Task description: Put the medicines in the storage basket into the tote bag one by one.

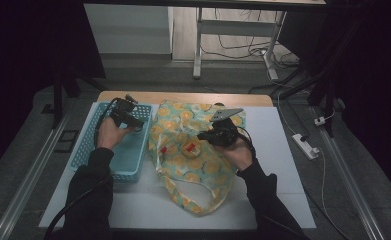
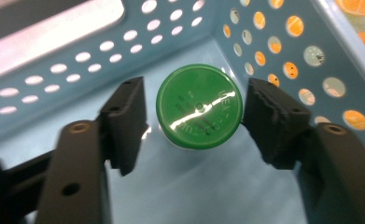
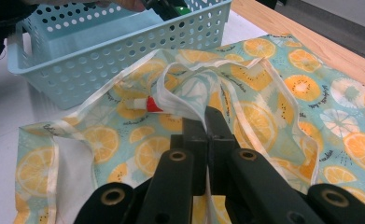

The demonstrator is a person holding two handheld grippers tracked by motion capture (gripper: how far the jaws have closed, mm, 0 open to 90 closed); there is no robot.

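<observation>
A green-capped bottle (image 2: 199, 106) stands upright in a corner of the light blue perforated basket (image 2: 54, 70). My left gripper (image 2: 194, 112) reaches down into the basket (image 1: 128, 170) with one jaw on each side of the cap; a small gap shows at the left pad (image 2: 129, 121), so it is open around the bottle. My right gripper (image 3: 203, 116) is shut on the white-hemmed rim of the orange-print cloth bag (image 3: 264, 116), holding the mouth up. The bag (image 1: 183, 165) lies flat at the table's middle, right of the basket. My right gripper (image 1: 203, 136) is over it.
A small red and white item (image 3: 145, 103) shows in the bag's mouth. The white table mat (image 1: 283, 165) carries basket and bag, with a wooden edge (image 1: 183, 97) at the back. A power strip (image 1: 305, 146) and cables lie on the floor at the right.
</observation>
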